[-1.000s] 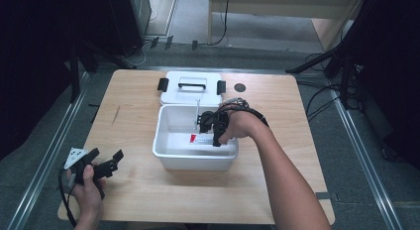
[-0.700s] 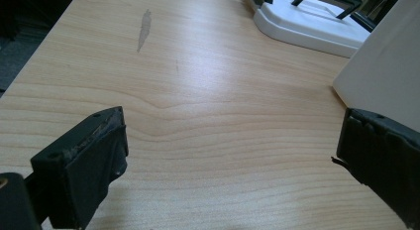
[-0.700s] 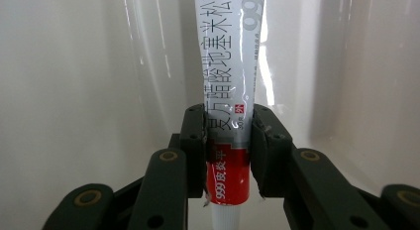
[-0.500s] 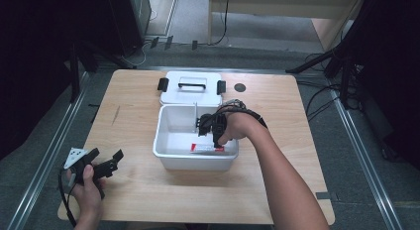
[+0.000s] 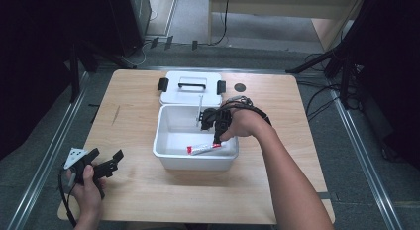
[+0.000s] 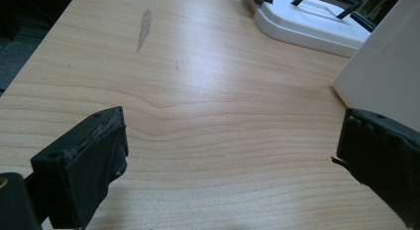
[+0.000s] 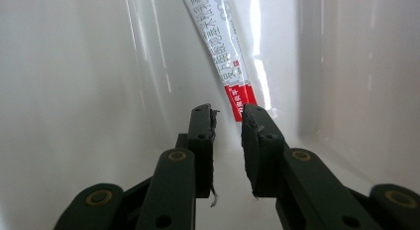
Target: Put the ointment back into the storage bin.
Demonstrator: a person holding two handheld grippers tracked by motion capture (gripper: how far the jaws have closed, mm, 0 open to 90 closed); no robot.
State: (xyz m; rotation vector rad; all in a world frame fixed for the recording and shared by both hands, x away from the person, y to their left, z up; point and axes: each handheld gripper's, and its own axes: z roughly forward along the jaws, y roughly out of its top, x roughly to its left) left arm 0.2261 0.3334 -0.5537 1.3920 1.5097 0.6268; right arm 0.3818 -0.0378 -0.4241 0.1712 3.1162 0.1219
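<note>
Right gripper [image 7: 228, 116] sits down inside the white bin [image 5: 168, 153], fingers [image 7: 200, 136] drawn nearly together with a slim gap, the red end of the tube [image 7: 225, 51] right at their tips at 12 o'clock; can't tell if they nip it. Tube lies on the bin floor along the near wall. Best to bite squarely on the flat crimp, then lift straight. Left gripper [image 5: 101, 165] rests at the counter's [image 5: 138, 190] 8 o'clock, fingers spread, empty. Versus earlier: right hand has dropped toward the tube, fingers closed in.
</note>
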